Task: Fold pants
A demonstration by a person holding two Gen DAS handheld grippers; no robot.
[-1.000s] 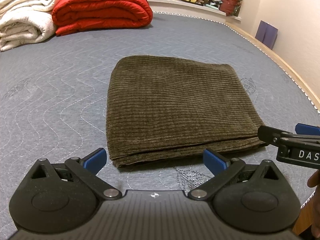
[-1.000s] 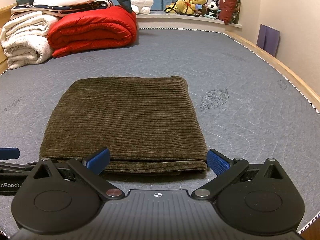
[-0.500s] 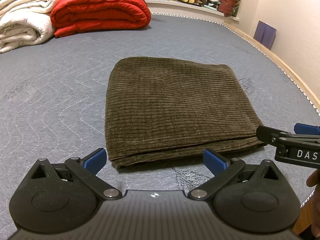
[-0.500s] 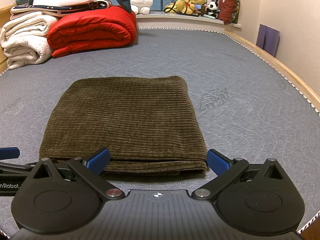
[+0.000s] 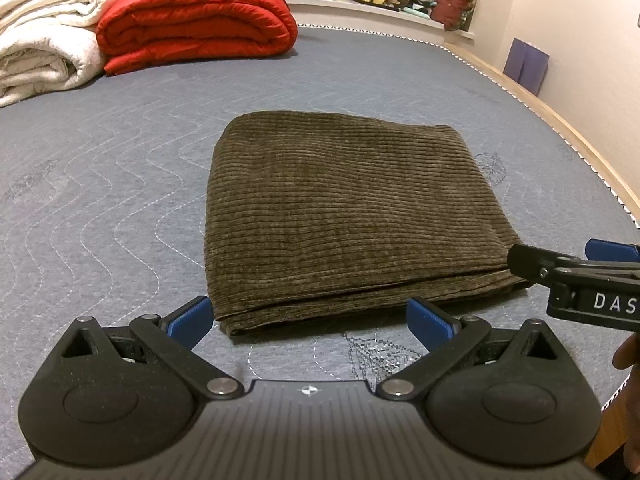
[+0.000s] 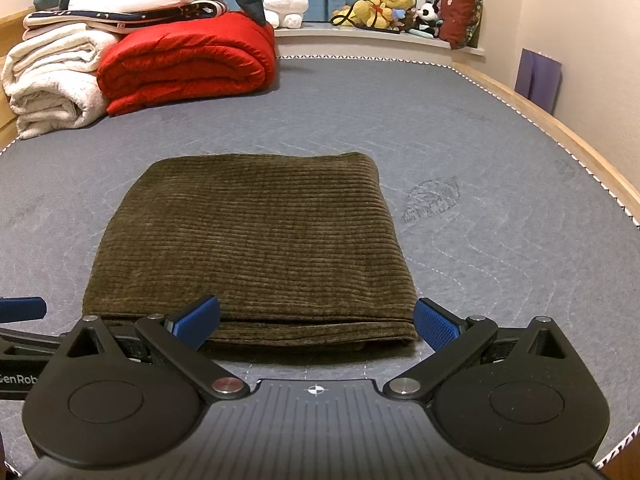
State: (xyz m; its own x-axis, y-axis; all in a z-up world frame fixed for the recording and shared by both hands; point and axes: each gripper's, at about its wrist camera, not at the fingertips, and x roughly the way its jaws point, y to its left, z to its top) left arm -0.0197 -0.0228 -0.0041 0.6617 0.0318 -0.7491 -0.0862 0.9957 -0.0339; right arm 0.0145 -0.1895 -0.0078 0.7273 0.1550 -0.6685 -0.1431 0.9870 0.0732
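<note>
Left wrist view: left gripper (image 5: 310,318) spread wide, empty, just short of the near edge of the folded corduroy pants (image 5: 340,216), which lie flat on the bed (image 5: 100,184). Right wrist view: right gripper (image 6: 316,318) likewise apart, holding nothing, at the near-right corner of the stack. Cloth looks thick, soft, limp; layers likely slide, so pinch all layers at the near edge.

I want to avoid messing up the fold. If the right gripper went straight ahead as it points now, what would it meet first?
Probably the near edge of the folded pants, which lies between the open fingers of the right gripper; the height above the mattress is unclear.
</note>
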